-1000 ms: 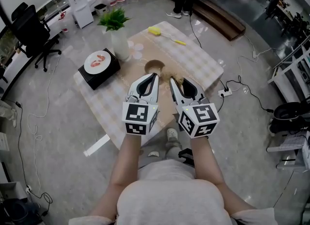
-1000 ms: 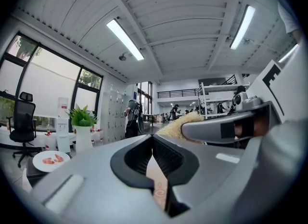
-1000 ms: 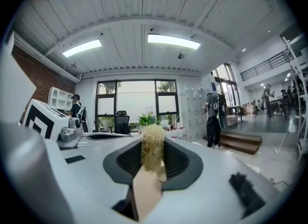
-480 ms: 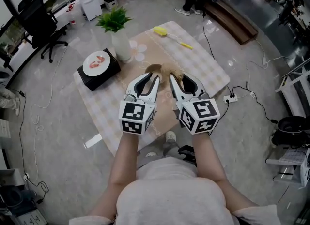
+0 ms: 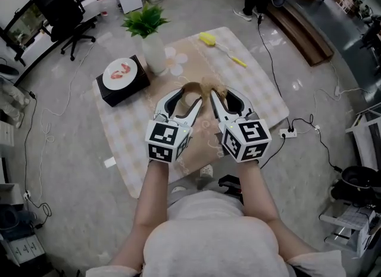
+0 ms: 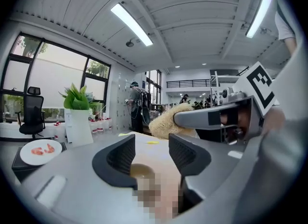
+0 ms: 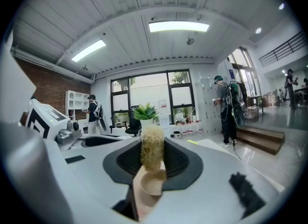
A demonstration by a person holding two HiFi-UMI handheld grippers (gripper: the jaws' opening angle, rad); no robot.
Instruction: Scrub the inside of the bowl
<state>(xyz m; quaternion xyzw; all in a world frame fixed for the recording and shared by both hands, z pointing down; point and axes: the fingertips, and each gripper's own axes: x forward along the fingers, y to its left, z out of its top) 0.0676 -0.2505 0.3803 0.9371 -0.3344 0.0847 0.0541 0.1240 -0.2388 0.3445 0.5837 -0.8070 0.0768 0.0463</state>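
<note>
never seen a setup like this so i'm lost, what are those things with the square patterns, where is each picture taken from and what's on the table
No robot here: a person holds hand-worked tongs in each hand; the patterned cubes are part of them. One picture comes from a camera on the person's head, looking down; the other two from cameras riding on the tongs. On the checked table stand a brown bowl, a potted plant, a plate on a black box and a yellow brush. The right tongs are shut on a tan scrubber. The left tongs are opening, gripping nothing; the bowl shows beyond them.
</note>
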